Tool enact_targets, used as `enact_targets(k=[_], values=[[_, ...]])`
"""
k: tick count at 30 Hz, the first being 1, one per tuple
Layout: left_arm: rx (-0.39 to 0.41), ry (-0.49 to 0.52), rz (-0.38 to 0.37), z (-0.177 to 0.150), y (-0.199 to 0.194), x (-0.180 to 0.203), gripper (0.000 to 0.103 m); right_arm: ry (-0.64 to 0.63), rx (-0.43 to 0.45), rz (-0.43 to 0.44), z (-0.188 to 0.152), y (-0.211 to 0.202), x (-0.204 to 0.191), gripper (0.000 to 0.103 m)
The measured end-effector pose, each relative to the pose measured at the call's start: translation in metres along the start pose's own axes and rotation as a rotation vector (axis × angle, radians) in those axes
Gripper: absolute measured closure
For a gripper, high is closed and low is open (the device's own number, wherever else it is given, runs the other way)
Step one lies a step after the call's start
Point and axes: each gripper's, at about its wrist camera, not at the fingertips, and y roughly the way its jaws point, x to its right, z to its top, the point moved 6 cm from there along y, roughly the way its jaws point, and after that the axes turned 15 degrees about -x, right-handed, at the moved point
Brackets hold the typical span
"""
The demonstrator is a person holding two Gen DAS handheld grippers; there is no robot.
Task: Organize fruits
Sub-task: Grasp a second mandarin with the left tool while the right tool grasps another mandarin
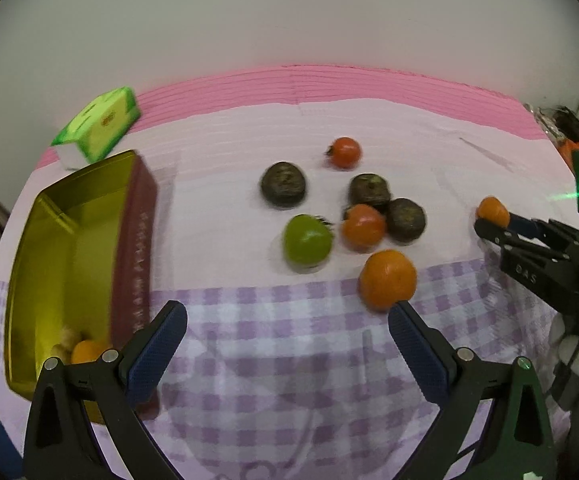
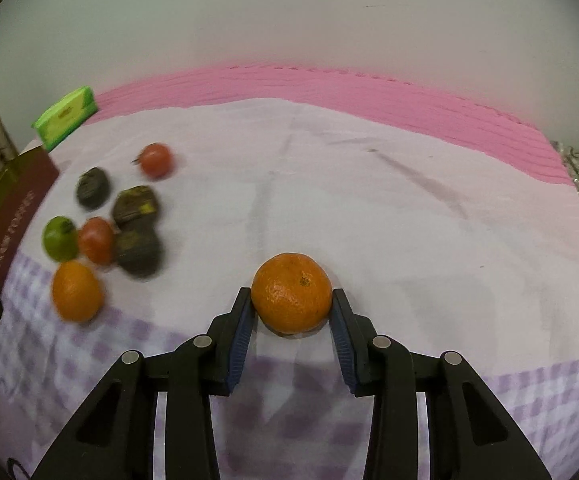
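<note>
Fruits lie scattered on a pale cloth (image 2: pixel 369 208) with a lilac check along its near edge: three dark brown ones, two red tomatoes, a green one (image 1: pixel 307 239) and a loose orange (image 1: pixel 387 278) bunched together. One more orange (image 2: pixel 292 292) sits apart from them, caught between the pads of the right gripper (image 2: pixel 292 310), whose jaws are drawn in close against its two sides. The left gripper (image 1: pixel 287 322) has its jaws spread wide with nothing between them, hanging above the checked cloth, the loose orange just past its right fingertip. A gold tin with dark red sides (image 1: pixel 69 248) stands at the left, well apart from the held orange, with what looks like an orange and something pale already in its near corner.

The grip is on the very tips of the pads, and the fruit is round and smooth-skinned, so I reckon it could squirt out forward on the way over to the tin. The open left jaws could also nudge the loose orange and set it rolling into the bunch.

The tin's near end is cut off behind the left gripper, and its contents are hard to read. The fruit bunch is blurred in the right view, so I cannot tell what the dark ones are. A green box (image 1: pixel 99 124) stands behind the tin
</note>
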Motion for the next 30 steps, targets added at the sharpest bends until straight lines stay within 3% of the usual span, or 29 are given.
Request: enact_targets(k=[13, 25, 30], values=[[-0.047, 0.057, -0.026, 0.022, 0.029, 0.042, 0.006, 0.028, 0.072, -0.007, 0.007, 0.002, 0.025, 0.063], [-0.102, 0.047, -0.041, 0.028, 0.052, 0.051, 0.041, 0.030, 0.072, -0.001, 0.006, 0.001, 0.027, 0.063], [-0.102, 0.064, -0.039, 0.026, 0.050, 0.053, 0.066, 0.030, 0.072, 0.000, 0.006, 0.001, 0.027, 0.063]])
